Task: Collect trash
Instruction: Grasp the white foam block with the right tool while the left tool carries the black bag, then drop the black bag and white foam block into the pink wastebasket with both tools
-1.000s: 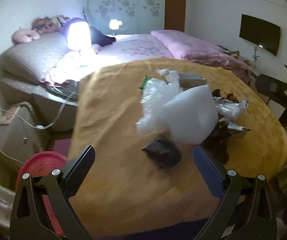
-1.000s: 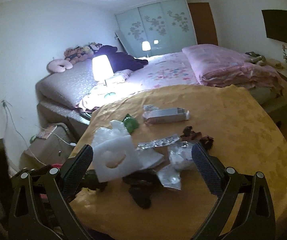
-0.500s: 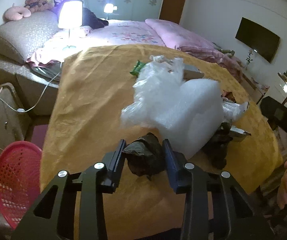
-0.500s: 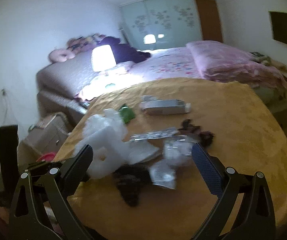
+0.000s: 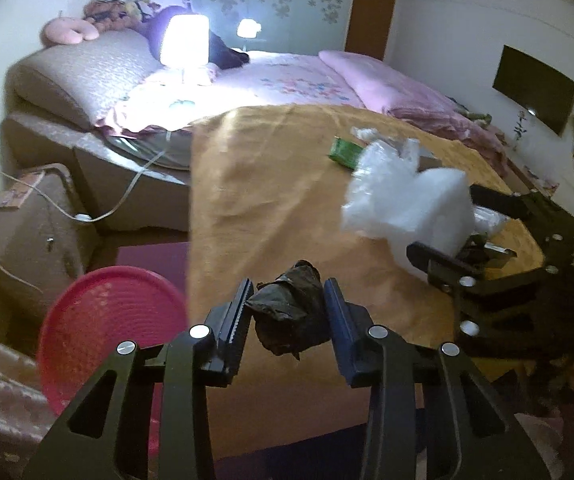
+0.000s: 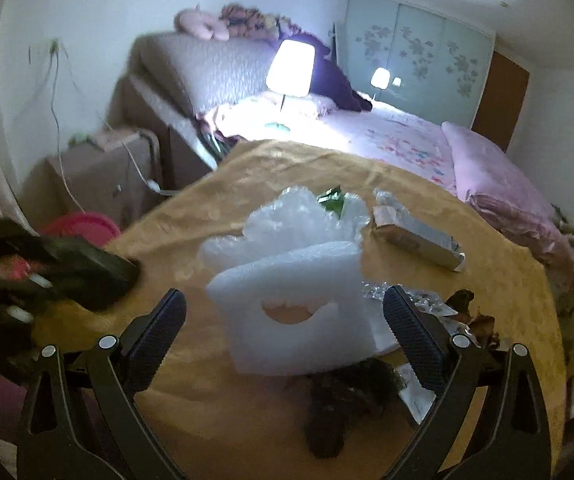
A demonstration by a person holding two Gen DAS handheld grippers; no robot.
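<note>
My left gripper is shut on a dark crumpled wrapper, held just above the yellow-clothed table near its left edge. In the right wrist view that left gripper is a blurred dark shape at the left. My right gripper is open, its fingers on either side of a white foam piece with a cut-out, not touching it. Crumpled bubble wrap lies behind the foam. A green wrapper, a flat box and dark scraps lie on the cloth.
A red mesh basket stands on the floor left of the table, below my left gripper. Beyond the table is a bed with pink bedding, with a lit lamp standing on it. A bedside cabinet with cables stands at the left.
My left gripper shut on the dark wrapper and carried it left toward the table edge and basket. My right gripper rolled and came down and forward around the foam piece.
</note>
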